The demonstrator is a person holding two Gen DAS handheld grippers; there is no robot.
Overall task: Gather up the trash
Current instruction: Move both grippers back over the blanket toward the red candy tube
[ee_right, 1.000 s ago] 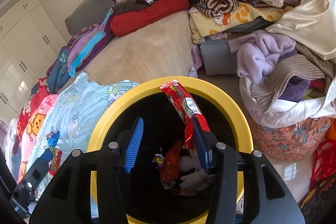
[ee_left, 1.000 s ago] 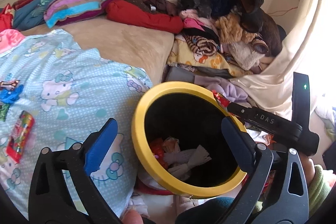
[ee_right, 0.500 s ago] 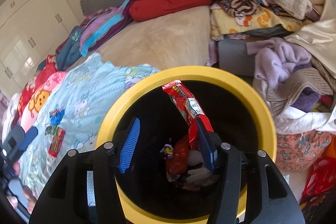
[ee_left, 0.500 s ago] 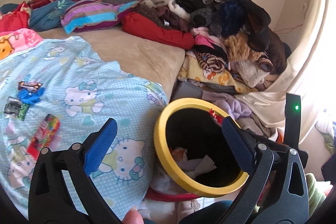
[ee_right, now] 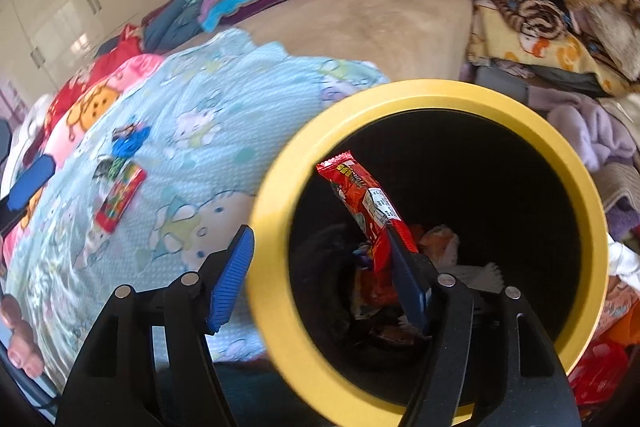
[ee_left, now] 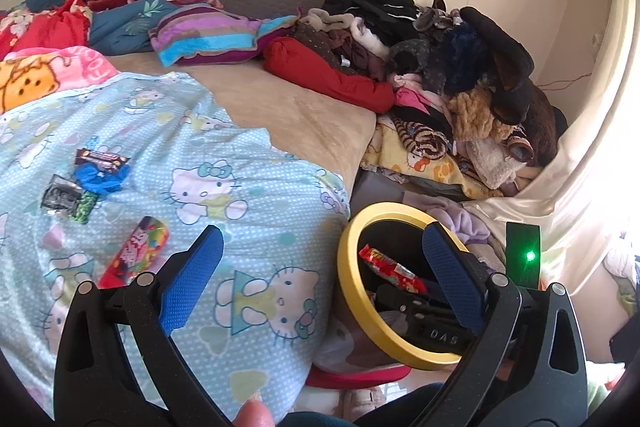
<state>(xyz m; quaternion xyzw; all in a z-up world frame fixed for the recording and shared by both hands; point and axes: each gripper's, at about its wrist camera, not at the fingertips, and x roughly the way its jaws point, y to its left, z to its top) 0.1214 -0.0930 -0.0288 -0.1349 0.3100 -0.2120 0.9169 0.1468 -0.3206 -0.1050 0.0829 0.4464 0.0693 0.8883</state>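
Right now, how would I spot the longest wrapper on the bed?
Find the pale blue cat-print blanket. Four bits of trash lie on it; the long wrapper is nearest the yellow-rimmed bin, apart from the others. It alone is red with rainbow-coloured dots.

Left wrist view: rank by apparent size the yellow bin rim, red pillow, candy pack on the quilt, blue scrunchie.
1-2. Bin rim and red pillow: look alike in extent; the bin sits nearer the camera, so unranked.
3. Candy pack.
4. Blue scrunchie, slightly smaller, though farther away.
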